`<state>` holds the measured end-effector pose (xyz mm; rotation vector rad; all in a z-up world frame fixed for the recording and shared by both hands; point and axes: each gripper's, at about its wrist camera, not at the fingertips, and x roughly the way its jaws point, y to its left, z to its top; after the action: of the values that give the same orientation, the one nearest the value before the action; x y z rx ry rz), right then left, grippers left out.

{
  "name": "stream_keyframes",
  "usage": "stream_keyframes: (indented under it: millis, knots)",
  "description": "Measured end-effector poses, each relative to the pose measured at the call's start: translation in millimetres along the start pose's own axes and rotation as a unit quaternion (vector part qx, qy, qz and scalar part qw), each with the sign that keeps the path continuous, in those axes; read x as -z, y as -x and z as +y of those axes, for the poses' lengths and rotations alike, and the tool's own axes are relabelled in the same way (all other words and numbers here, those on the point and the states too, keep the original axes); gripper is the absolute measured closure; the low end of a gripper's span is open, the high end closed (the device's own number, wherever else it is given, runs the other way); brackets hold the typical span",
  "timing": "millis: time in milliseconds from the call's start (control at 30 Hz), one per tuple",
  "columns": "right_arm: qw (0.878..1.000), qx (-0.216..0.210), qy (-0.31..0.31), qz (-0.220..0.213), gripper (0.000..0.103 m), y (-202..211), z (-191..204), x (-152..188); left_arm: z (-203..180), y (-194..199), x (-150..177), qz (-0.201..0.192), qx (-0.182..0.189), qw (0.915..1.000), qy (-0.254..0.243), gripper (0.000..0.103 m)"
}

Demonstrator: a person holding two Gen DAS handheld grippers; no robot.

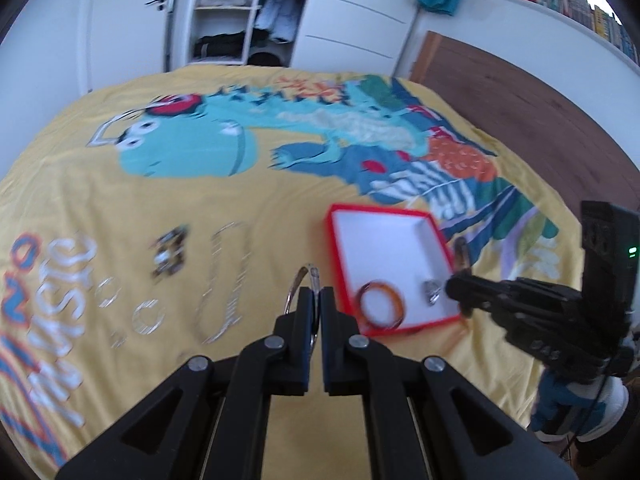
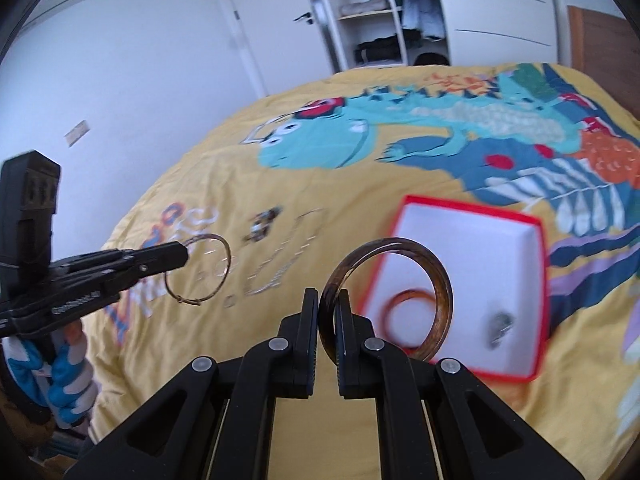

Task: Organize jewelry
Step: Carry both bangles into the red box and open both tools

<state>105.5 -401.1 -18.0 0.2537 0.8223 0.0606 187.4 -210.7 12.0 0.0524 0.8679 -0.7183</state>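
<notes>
Left wrist view, nearest first: the left gripper (image 1: 316, 300) has its fingers pressed onto a thin silver hoop bangle (image 1: 298, 284), which stands up edge-on between the pads, held above the yellow bedspread (image 1: 160, 200). Just right of the fingertips sits the red-edged jewelry box (image 1: 436, 228), its white floor holding an orange bangle (image 1: 380, 306) near the front-left corner and a small silver ring (image 1: 434, 292) near the front-right. The right gripper (image 1: 460, 284) comes in from the right at the box's front-right corner, pinching a brown tortoiseshell bangle (image 1: 462, 256) just outside the right wall. Left of the left gripper lie a silver chain necklace (image 1: 226, 280) in a long loop and, beyond it, a dark beaded piece (image 1: 170, 254), blurred; bare bedspread surrounds both.

In the right wrist view the right gripper (image 2: 328, 312) clamps the tortoiseshell bangle (image 2: 440, 284) by its left side, the ring upright over the box's (image 2: 536, 280) near-left edge. The orange bangle (image 2: 408, 300) and silver ring (image 2: 500, 326) show through and beside it. The left gripper (image 2: 184, 254) holds the silver hoop (image 2: 200, 270) out at left above the printed lettering. The necklace (image 2: 288, 264) and beaded piece (image 2: 264, 224) lie between. Farther off, the bed runs open to its far edge before an open wardrobe (image 2: 372, 12).
</notes>
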Motion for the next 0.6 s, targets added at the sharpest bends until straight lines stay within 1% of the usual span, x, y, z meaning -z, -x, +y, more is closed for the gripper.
stream_keyframes:
  millis: [167,300,467,600]
  knots:
    - [1.000,0.025,-0.012,0.011,0.095,-23,-51,-20,-36,-52,-37,0.004,0.038,0.9992,-0.013,0.100]
    - [0.999,0.037,-0.015,0.027,0.095,-49,-82,-27,-54,-98,-54,0.018,0.063,0.9978,-0.014,0.100]
    - [0.998,0.044,-0.019,0.046,0.095,-82,-113,-31,-69,-153,-60,0.043,0.066,0.9965,-0.029,0.100]
    - [0.997,0.046,-0.017,0.063,0.095,-106,-128,-31,-69,-188,-58,0.062,0.060,0.9957,-0.033,0.100]
